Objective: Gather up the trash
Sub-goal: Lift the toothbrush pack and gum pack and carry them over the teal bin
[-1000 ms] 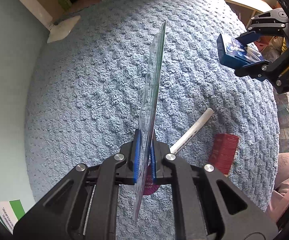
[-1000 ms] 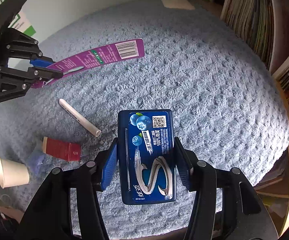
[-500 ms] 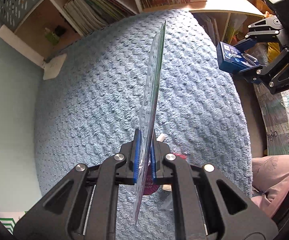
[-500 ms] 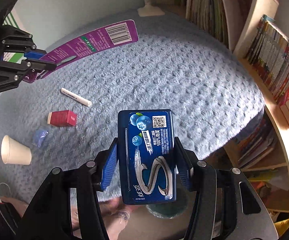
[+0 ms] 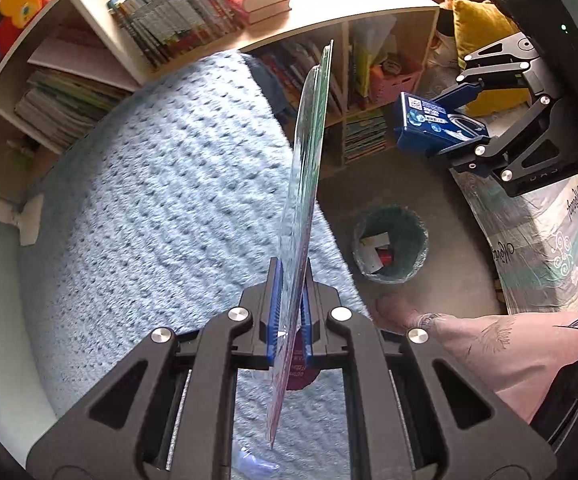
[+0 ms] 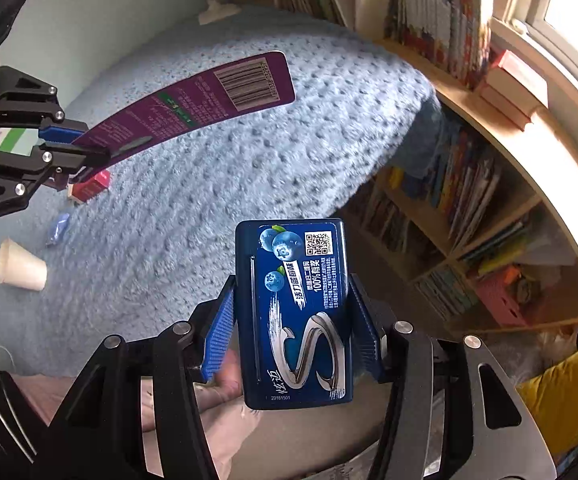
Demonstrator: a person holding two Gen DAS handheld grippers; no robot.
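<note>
A flat purple blister card [image 5: 305, 168] is being clamped edge-on between the pads of the left gripper [image 5: 289, 312], and a blue gum box [image 6: 295, 312] is being pinched across its width by the right gripper [image 6: 295, 320]. Both pieces of trash are being held in the air, up and to the side of the green mesh bin [image 5: 391, 248], which is standing on the bare floor just off the edge of the blue rug [image 5: 161, 200].

The likeliest failure is judged to be a miss at the bin: its mouth is looking small, and the card is long, thin and light, so it could be tipped against the rim or sent fluttering onto the floor. The box is smooth and glossy and could be slid out early.

A paper cup [image 6: 21, 266], a red carton [image 6: 91, 188] and a crumpled blue wrapper [image 6: 57, 226] are being left on the nubbly rug, away from the bin.
</note>
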